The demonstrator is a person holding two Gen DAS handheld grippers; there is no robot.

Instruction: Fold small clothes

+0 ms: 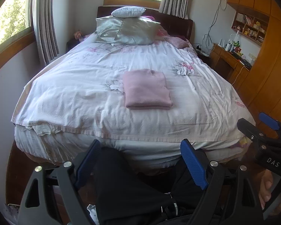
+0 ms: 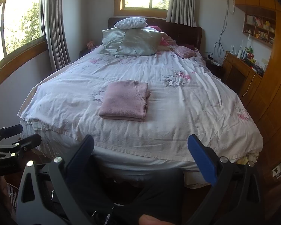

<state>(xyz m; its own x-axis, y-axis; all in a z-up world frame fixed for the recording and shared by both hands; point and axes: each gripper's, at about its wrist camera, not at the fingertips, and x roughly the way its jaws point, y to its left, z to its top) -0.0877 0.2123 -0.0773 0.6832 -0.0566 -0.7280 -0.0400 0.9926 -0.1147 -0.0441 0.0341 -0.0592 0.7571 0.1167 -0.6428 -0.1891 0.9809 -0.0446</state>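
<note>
Folded pink sweater (image 1: 147,89) lay mid-bed (image 1: 75,97); left gripper (image 1: 141,161) and right gripper (image 2: 145,154) hung below the bed's foot, fingers spread, empty.

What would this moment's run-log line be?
pink garment: folded, on bed | left gripper: open, empty | right gripper: open, empty | both off the bed

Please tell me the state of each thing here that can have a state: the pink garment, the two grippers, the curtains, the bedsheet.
Pink garment: folded, lying flat on the bed.
Left hand-held gripper: open, empty, held off the bed.
Right hand-held gripper: open, empty, held off the bed.
Curtains: drawn aside.
Bedsheet: spread out, wrinkled.
</note>
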